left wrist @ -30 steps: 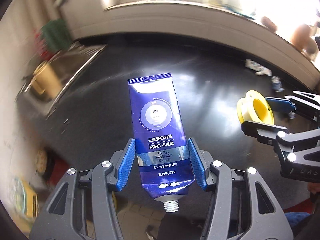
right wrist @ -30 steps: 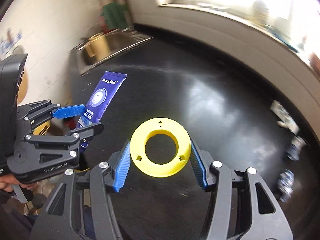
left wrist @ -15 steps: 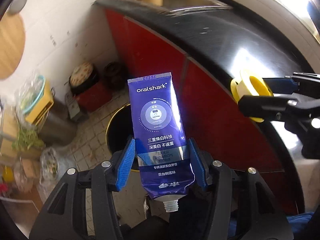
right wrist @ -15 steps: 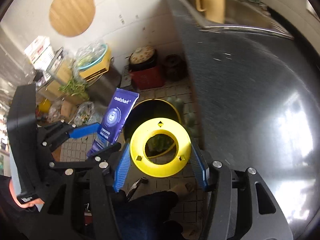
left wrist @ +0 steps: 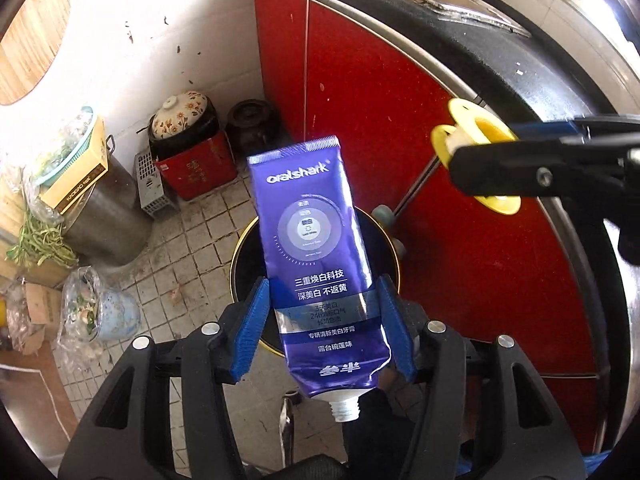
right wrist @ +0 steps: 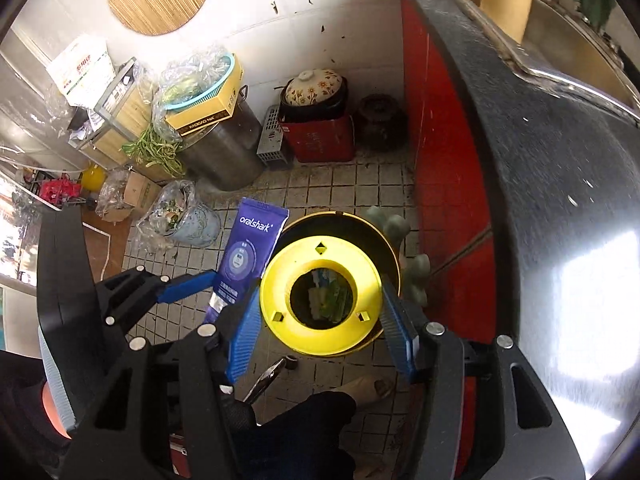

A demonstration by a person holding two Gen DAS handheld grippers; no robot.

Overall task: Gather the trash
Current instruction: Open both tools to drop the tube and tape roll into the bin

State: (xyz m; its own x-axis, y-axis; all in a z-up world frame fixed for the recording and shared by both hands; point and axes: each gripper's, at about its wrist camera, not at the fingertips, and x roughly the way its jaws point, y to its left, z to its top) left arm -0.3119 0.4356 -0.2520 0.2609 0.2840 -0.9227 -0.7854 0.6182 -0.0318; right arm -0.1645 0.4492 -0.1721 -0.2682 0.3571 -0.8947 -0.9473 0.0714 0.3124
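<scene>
My left gripper [left wrist: 322, 284] holds a purple toothpaste tube [left wrist: 308, 232] upright, nozzle toward the camera. Its jaws are opening, and the blue pads still touch the tube's sides. A yellow plastic spool [right wrist: 320, 336] sits between the pads of my right gripper [right wrist: 320, 280], which are also opening and still touch its rim. Both point down over a round black trash bin [left wrist: 246, 272] with a gold rim [right wrist: 348, 218] on the tiled floor. Through the spool's hole I see trash in the bin. The right gripper [left wrist: 480, 144] and the left gripper [right wrist: 224, 292] each show in the other's view.
A red cabinet [left wrist: 380, 100] under the black counter [right wrist: 540, 200] stands right of the bin. Behind it are a flowered pot [right wrist: 314, 86] on a red box, a dark jar, a steel pot [right wrist: 224, 148] and bagged scraps [right wrist: 180, 220]. A person's foot [right wrist: 372, 388] is near the bin.
Both grippers swung off the black counter, tipped downward and came over the floor bin. The tube and the spool stayed between their pads, and the pads have spread slightly.
</scene>
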